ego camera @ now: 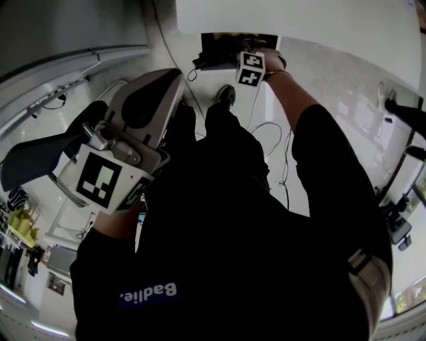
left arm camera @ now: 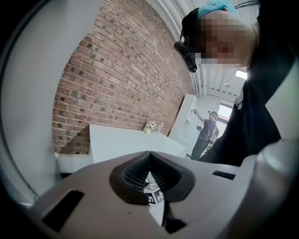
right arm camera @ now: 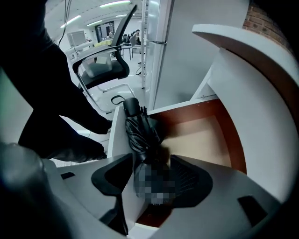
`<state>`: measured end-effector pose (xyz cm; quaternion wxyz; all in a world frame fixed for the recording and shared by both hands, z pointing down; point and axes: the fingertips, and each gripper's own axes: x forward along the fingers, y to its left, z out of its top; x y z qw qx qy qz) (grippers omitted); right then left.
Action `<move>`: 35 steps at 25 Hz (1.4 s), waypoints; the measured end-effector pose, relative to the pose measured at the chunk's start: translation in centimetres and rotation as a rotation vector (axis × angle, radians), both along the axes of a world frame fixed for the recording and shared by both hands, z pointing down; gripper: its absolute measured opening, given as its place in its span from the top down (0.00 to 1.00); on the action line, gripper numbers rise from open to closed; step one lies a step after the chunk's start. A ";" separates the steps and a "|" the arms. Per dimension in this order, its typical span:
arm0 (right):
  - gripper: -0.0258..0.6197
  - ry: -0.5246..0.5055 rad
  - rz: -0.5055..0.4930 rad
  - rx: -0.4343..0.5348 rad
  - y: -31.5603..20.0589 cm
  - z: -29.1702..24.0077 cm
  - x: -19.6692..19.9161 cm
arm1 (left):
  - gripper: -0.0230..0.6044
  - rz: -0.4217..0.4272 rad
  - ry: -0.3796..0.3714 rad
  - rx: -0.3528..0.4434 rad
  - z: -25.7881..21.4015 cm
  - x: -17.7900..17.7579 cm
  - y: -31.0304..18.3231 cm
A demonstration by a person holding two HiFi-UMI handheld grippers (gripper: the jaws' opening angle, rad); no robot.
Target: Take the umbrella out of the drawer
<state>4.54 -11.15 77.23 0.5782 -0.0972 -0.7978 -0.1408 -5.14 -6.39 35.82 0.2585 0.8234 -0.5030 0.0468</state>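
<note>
A black folded umbrella (right arm camera: 138, 131) lies in the open drawer (right arm camera: 205, 140), tight along its white left wall. My right gripper (right arm camera: 149, 179) points steeply down into the drawer. Its jaws stand wide apart with the umbrella and the top of that wall between them, and the pads do not visibly press on either. In the head view only its marker cube (ego camera: 251, 68) shows at the dark drawer (ego camera: 219, 43). My left gripper (ego camera: 170, 83) is held up close to my body, away from the drawer, its fingertips together on nothing (left arm camera: 149, 156).
The white cabinet top (ego camera: 299, 20) overhangs the drawer. An office chair (right arm camera: 100, 70) stands beside the cabinet. Cables (ego camera: 266, 126) trail on the floor by my foot (ego camera: 226, 96). A brick wall (left arm camera: 126, 70), a white table (left arm camera: 126, 142) and another person (left arm camera: 205, 133) stand farther off.
</note>
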 end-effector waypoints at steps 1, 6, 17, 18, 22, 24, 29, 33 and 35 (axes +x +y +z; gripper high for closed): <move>0.57 0.005 -0.012 -0.003 0.1 0.4 -0.1 | 0.96 -0.003 -0.001 -0.005 0.2 -0.2 0.0; 0.56 0.032 -0.079 -0.008 0.5 2.2 -1.0 | 0.96 -0.021 -0.009 -0.021 1.1 -1.1 0.1; 0.55 0.114 -0.151 -0.035 0.8 6.0 -1.5 | 0.96 -0.069 -0.013 -0.074 3.1 -3.2 1.4; 0.55 0.121 -0.170 -0.038 0.8 6.1 -1.6 | 0.96 -0.078 -0.004 -0.072 3.0 -3.3 1.4; 0.55 0.137 -0.212 -0.070 1.0 6.3 -1.7 | 0.96 -0.089 0.005 -0.069 2.7 -3.5 1.8; 0.57 0.164 -0.218 -0.077 1.1 6.3 -1.6 | 0.96 -0.077 -0.016 -0.082 2.8 -3.5 2.4; 0.59 0.172 -0.191 -0.053 1.4 5.4 -1.2 | 0.96 -0.065 -0.011 -0.063 1.5 -3.2 3.2; 0.60 0.086 -0.129 -0.042 1.1 2.9 -1.6 | 0.96 -0.053 0.001 -0.053 1.2 -3.1 3.5; 0.60 0.039 -0.097 -0.047 1.1 1.3 -1.6 | 0.96 -0.042 0.010 -0.046 0.8 -3.0 3.6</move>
